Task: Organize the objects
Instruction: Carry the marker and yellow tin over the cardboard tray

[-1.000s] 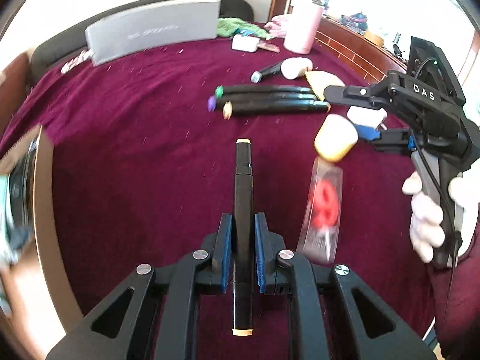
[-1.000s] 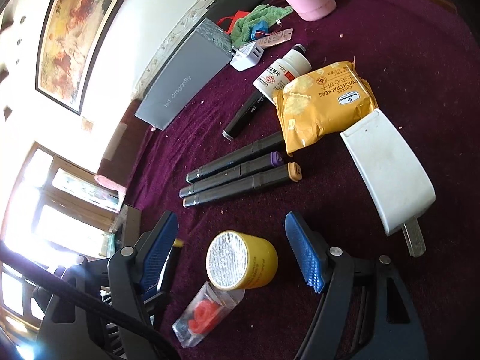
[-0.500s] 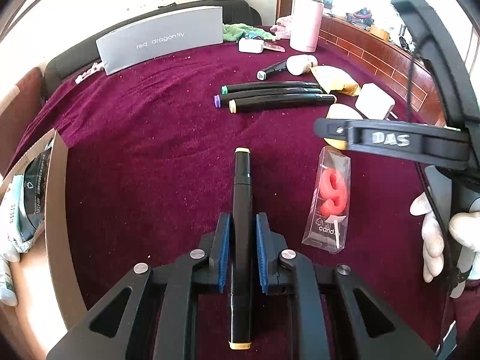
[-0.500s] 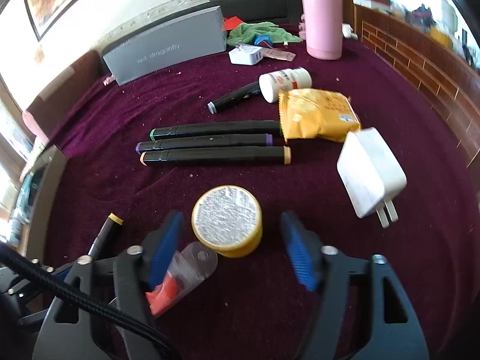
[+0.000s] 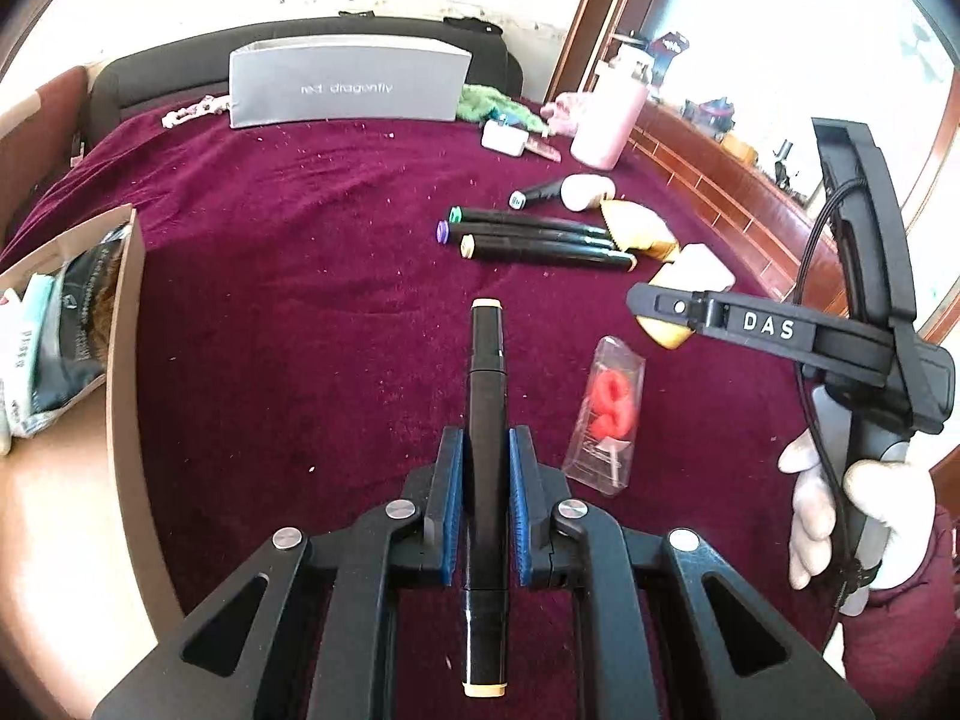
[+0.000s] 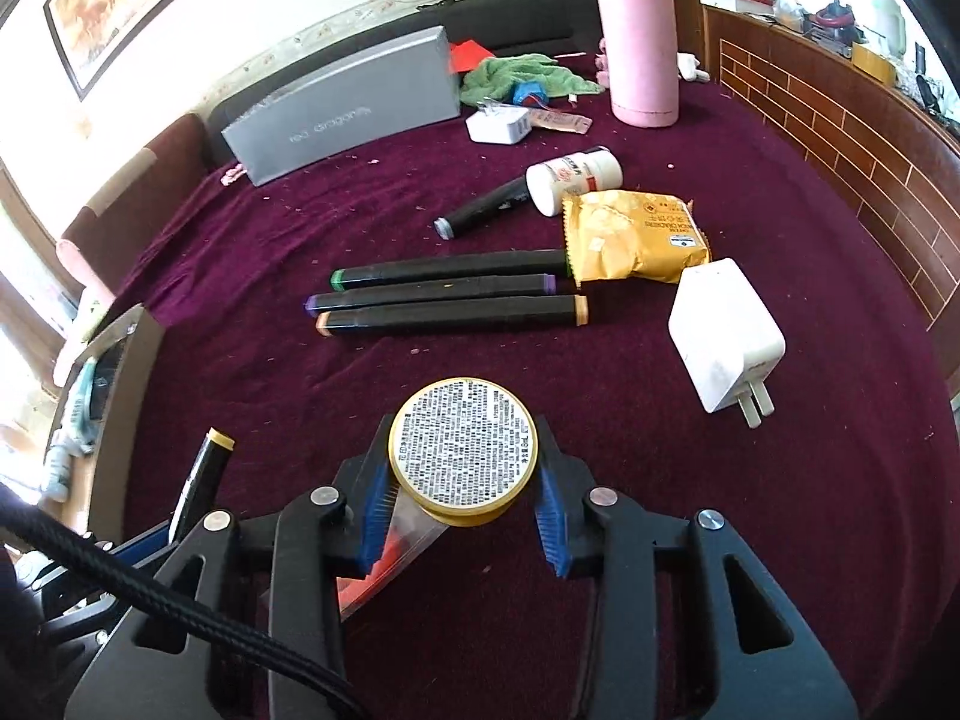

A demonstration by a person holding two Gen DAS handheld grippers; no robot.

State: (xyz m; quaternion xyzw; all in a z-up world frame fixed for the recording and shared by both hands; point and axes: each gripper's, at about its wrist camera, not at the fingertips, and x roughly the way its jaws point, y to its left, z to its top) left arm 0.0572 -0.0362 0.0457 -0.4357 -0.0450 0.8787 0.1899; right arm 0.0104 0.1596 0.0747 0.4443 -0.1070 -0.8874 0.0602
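Open maroon cloth of the bench [image 5: 300, 300] lies clear from the cardboard box [image 5: 123, 360] at the left edge across to the three markers [image 6: 450, 297] lying side by side. Right of centre is crowded: candle packet [image 5: 609, 414], yellow tin [image 6: 462, 456], white charger [image 6: 723, 336] and cracker packet [image 6: 636, 234] sit near one another. At the back, the grey box [image 5: 348, 87] and pink flask [image 6: 642, 48] stand upright, closing off the far edge.

Each camera sits on its gripper, tilted down over the near edge of the cloth [image 5: 288, 300] toward the far wall. Both views share the markers [image 5: 540, 240] [image 6: 450, 294] and grey box [image 5: 345, 87] [image 6: 342, 102].
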